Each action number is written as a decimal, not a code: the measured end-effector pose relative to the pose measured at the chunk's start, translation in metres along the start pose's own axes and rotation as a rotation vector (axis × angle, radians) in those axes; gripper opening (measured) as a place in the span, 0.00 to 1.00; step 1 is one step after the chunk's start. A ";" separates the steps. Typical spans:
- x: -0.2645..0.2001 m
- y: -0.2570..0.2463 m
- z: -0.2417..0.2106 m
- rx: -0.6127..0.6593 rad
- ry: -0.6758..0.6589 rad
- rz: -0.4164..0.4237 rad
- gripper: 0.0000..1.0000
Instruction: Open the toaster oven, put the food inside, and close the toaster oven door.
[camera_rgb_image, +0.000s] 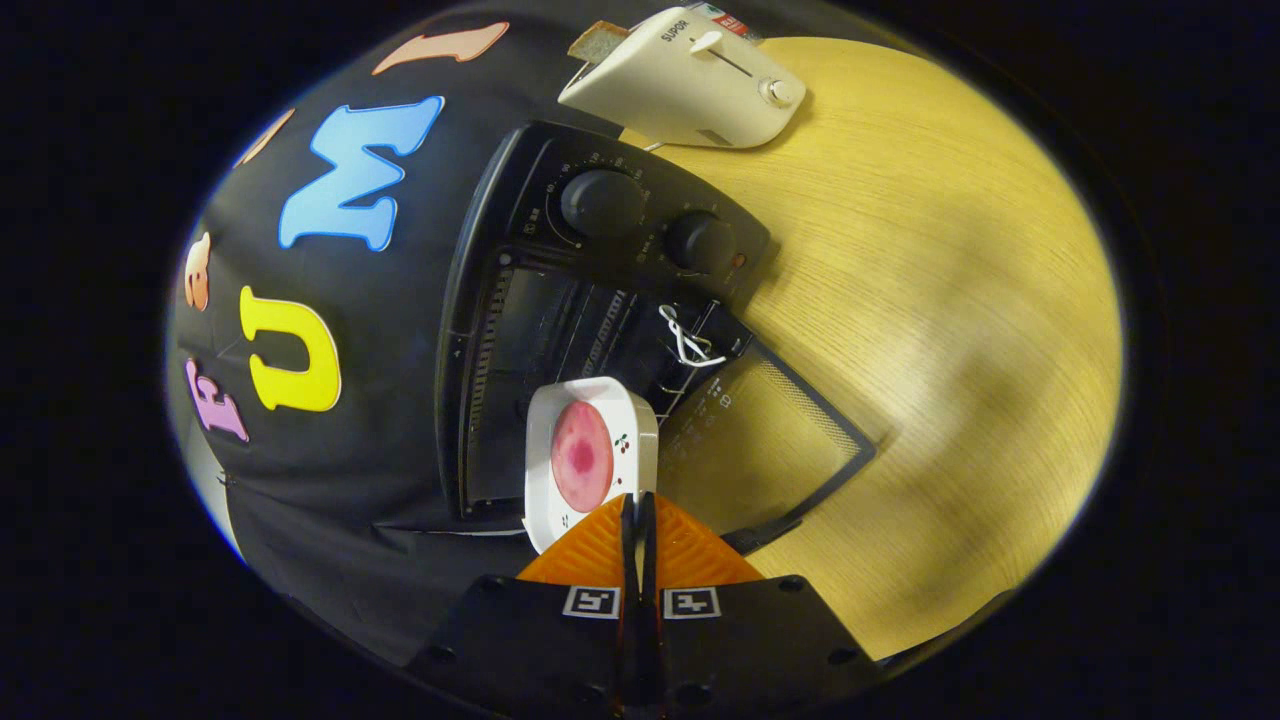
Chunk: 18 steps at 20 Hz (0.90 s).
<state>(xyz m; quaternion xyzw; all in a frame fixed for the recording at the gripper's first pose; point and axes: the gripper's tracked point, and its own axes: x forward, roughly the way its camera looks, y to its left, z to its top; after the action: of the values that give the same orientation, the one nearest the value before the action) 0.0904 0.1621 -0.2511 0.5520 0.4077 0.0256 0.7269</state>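
Two fingers of the gripper are pinched nearly together on the rim of a small white square plate carrying a round pink slice of food, held by its edge so the plate can lead into the opening. At twelve o'clock from the fingers stands the black toaster oven, its glass door already dropped flat onto the pale wooden table toward two o'clock. Beyond, around one o'clock, sits a cream pop-up toaster. I judge the insertion about to start.
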 end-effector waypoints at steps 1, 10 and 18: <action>0.008 0.004 0.001 0.022 -0.003 0.009 0.02; 0.056 0.038 0.007 0.128 -0.074 0.046 0.02; 0.076 0.036 0.026 0.157 -0.159 -0.013 0.02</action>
<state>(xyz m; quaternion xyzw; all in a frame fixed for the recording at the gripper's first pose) 0.1721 0.1929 -0.2624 0.6052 0.3530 -0.0549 0.7114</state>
